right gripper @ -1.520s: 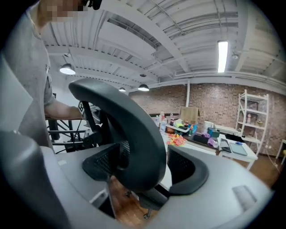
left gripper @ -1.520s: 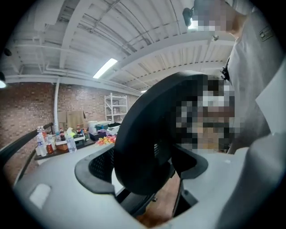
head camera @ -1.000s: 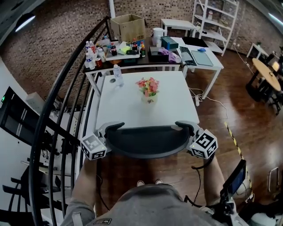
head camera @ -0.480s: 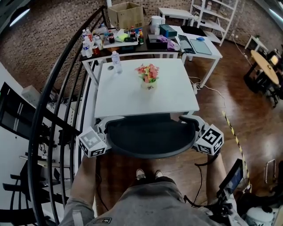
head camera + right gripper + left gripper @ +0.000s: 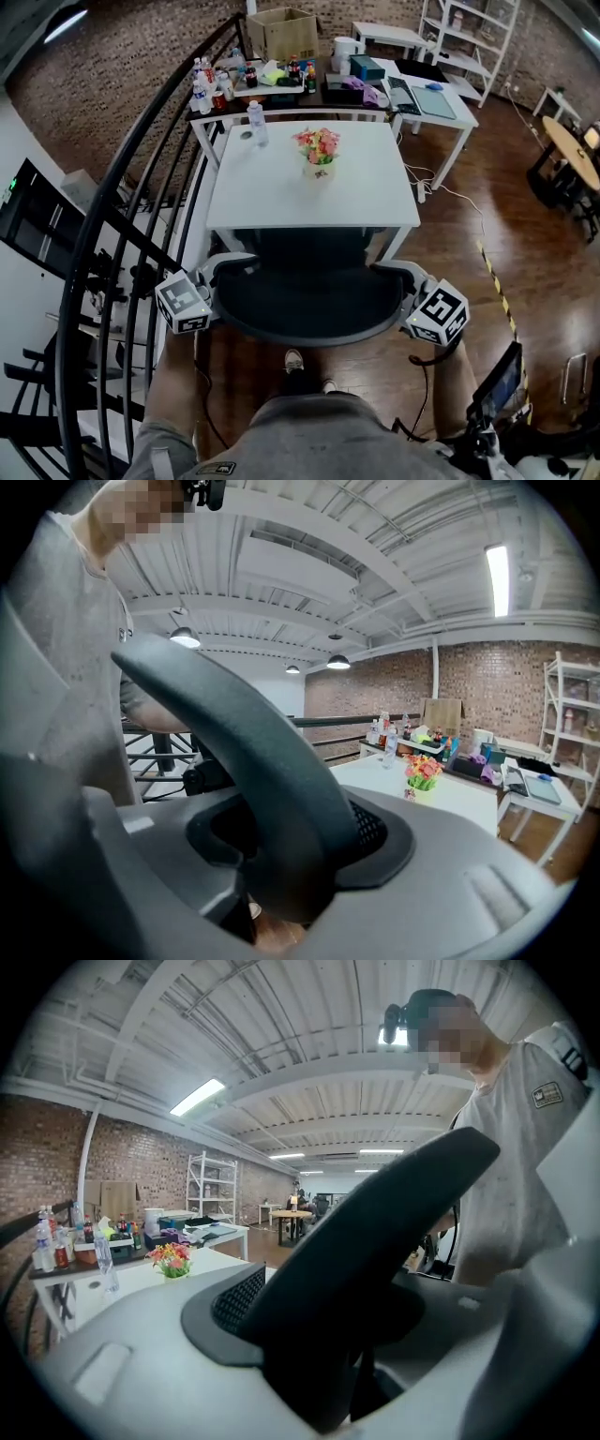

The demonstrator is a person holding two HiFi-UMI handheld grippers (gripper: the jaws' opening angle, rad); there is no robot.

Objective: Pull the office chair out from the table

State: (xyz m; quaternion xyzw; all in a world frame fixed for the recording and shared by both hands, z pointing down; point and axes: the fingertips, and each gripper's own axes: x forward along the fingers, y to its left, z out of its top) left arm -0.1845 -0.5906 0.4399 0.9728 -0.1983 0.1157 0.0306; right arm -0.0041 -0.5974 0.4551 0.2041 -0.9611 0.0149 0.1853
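So the office chair (image 5: 305, 300) sits in the lower middle of the head view, right below the near edge of the white table (image 5: 281, 202), with the front of its seat tucked in the shadow under that edge. It faces the table, toward the top of the frame. The dark backrest is what you mostly see from above. Its long axis runs left to right across the frame, and it bows toward the person at the bottom, with both ends curling up toward the table. The left gripper (image 5: 223, 274) is on the left end of the backrest and the right gripper (image 5: 401, 277) is on the right end, their marker cubes sticking out on either side. In the left gripper view the backrest's rim runs diagonally from lower middle to upper right, wedged between the two grey jaws, so that one is clamped on the chair. The right gripper view mirrors that: the rim comes down from upper left into the gap, and the jaws are closing on it, pressed against the chair. On the table there's a small pot of flowers (image 5: 318, 150) near the middle and a water bottle (image 5: 255, 122) at the far left corner. A black stair railing (image 5: 122, 197) sweeps down the left side, and the person's shoes (image 5: 293, 360) peek out just below the backrest.
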